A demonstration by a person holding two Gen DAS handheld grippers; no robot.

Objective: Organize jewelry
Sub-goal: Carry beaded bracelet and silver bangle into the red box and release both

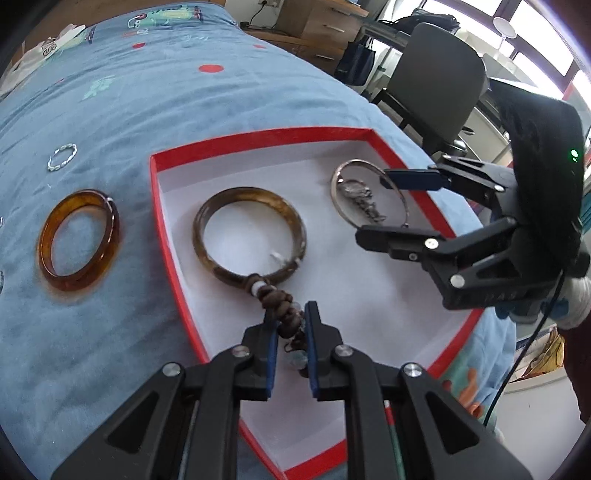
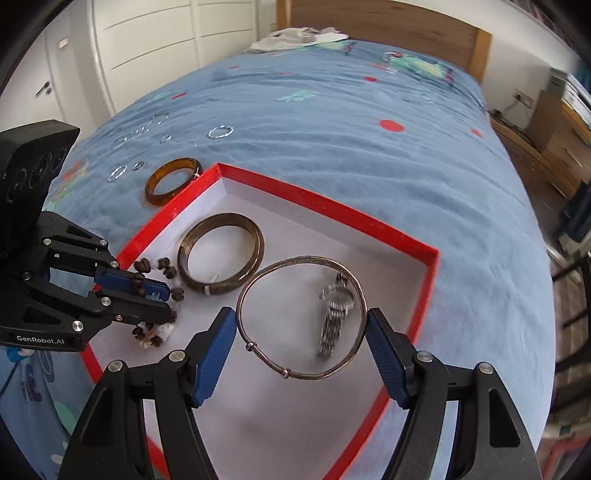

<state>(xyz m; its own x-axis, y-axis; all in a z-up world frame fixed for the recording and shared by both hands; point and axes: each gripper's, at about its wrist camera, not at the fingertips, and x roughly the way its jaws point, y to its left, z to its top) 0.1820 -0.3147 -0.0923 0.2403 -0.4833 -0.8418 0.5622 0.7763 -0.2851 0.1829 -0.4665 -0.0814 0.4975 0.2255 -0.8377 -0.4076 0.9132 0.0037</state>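
A red box [image 1: 168, 236] [image 2: 428, 280] with a white floor lies on the blue bedspread. In it are a dark brown bangle [image 1: 251, 236] [image 2: 221, 258], a thin silver bangle [image 1: 369, 195] [image 2: 301, 317] and a silver watch [image 1: 364, 201] [image 2: 334, 317]. My left gripper [image 1: 290, 317] [image 2: 162, 295] is shut on a brown bead bracelet [image 1: 280, 302] [image 2: 159, 273] low in the box. My right gripper [image 2: 301, 321] [image 1: 373, 203] is open, its jaws on either side of the silver bangle. An amber bangle [image 1: 79, 240] [image 2: 171, 181] lies outside the box.
Small silver rings and chains [image 2: 219, 132] [image 1: 62, 157] lie on the bedspread [image 2: 369, 155] beyond the amber bangle. A grey chair [image 1: 436, 74] and a desk stand past the bed's right edge. A wooden headboard [image 2: 388, 26] is at the far end.
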